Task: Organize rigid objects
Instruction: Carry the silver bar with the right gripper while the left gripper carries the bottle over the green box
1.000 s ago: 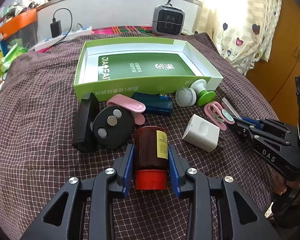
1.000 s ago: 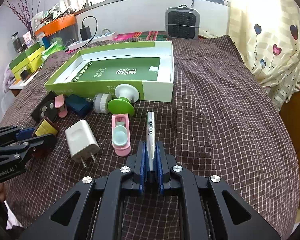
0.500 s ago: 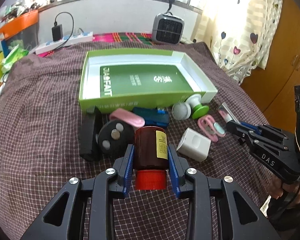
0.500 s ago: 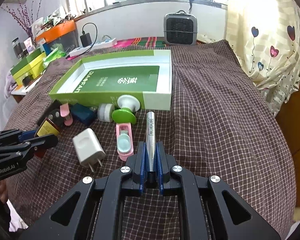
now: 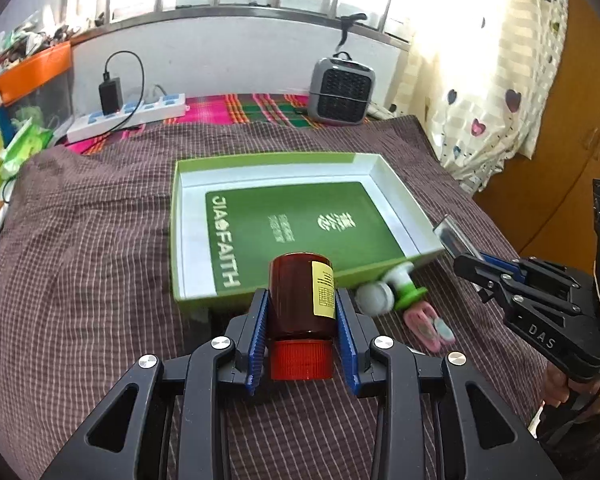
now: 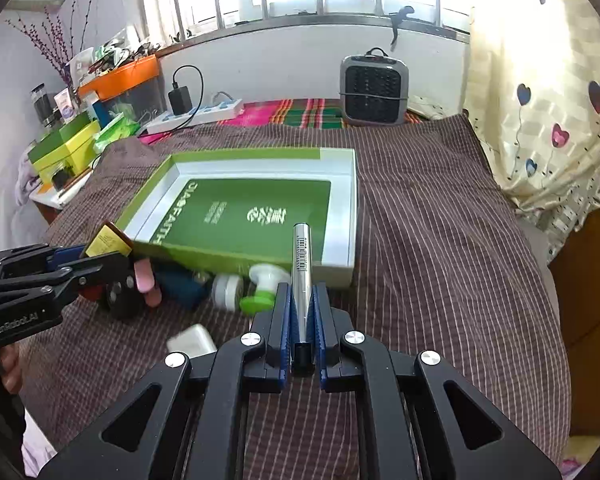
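the left tool (image 5: 301, 334) grips a dark amber plastic bottle with a red ribbed cap (image 5: 301, 312) between its blue pads, held in the air in front of the near wall of a shallow green-and-white cardboard box (image 5: 180, 240). the right tool (image 6: 301, 322) is clamped tight on a slim silver metal tube with a barcode label (image 6: 302, 264), also lifted, its tip over the box's near right corner. below, on the brown checked cloth (image 6: 440, 260), lie a white and green round-headed massager (image 6: 260, 286), a white plug adapter (image 6: 191, 342), a pink flat clip (image 5: 426, 326), a black round fob (image 6: 118, 298) and a dark blue case (image 6: 182, 286), all beside the box's near wall.
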### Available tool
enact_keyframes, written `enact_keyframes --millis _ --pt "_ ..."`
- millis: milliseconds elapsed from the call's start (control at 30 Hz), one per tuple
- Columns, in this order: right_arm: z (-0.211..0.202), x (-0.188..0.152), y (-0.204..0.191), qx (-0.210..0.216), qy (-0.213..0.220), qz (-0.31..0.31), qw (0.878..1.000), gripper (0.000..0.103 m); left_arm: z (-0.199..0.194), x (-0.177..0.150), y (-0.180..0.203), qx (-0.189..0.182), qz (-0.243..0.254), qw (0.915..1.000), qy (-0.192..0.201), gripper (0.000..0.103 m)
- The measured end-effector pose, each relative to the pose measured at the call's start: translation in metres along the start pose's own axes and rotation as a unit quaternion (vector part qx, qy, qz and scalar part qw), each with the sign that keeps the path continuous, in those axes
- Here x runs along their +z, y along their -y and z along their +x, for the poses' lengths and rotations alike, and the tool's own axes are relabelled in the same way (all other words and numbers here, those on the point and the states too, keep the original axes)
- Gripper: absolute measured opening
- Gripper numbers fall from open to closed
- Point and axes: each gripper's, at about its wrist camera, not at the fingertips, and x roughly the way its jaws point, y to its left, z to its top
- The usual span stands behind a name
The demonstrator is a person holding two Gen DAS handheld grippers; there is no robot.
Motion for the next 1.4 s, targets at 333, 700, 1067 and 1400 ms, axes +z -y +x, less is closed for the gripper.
enact_keyframes --millis 333,700,1067,1400 --pt "0.032 0.034 0.0 -0.003 -0.013 -0.011 1.0 0.011 0.036 0.033 -0.023 0.013 -0.01 0.9998 -0.013 0.03" --pt "0.079 0.056 0.01 -0.017 -0.04 -0.015 0.999 0.011 0.07 0.057 -0.036 0.023 -0.02 0.9992 -0.027 0.03" --pt "0.103 0.063 0.007 -0.051 -0.046 -0.041 0.997 0.011 0.094 0.063 -0.036 0.044 -0.012 0.9982 -0.039 0.03" --pt "0.113 0.061 0.002 -0.055 -0.049 -0.052 0.996 0.011 0.102 0.063 -0.037 0.055 -0.012 0.9975 -0.043 0.031"
